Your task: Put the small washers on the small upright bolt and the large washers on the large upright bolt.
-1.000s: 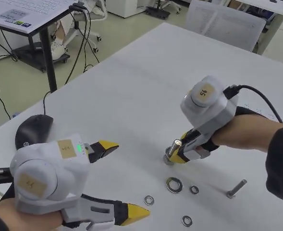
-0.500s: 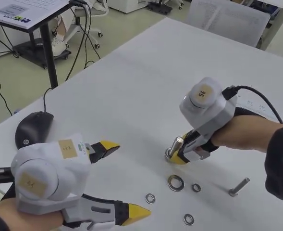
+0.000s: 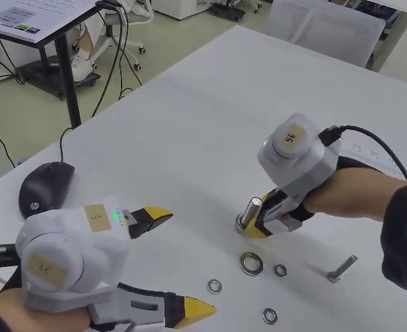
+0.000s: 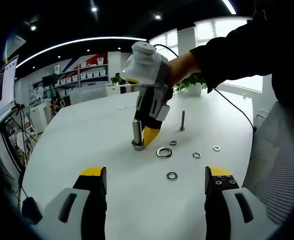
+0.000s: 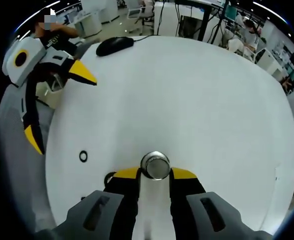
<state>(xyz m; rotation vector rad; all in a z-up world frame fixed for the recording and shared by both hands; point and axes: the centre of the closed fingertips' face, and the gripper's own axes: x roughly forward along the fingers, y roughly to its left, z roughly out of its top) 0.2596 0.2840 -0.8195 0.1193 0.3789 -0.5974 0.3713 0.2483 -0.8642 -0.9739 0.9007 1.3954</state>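
I read a two-digit number, seemingly 56, on the round yellow sticker (image 3: 290, 138) atop the right gripper (image 3: 250, 227). Handwriting on the tan stickers (image 3: 45, 270) of the left gripper (image 3: 179, 261) is illegible.

free: table (image 3: 210, 104) far side | blocked: mouse (image 3: 43, 188) near-left; loose washers (image 3: 251, 263), lying bolt (image 3: 341, 268) near-right; right claw (image 3: 253, 227) on upright bolt (image 3: 251, 209)

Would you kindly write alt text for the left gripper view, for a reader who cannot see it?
The right gripper holds a large bolt upright on a table, with washers and a small bolt nearby. The open left gripper frames the foreground.
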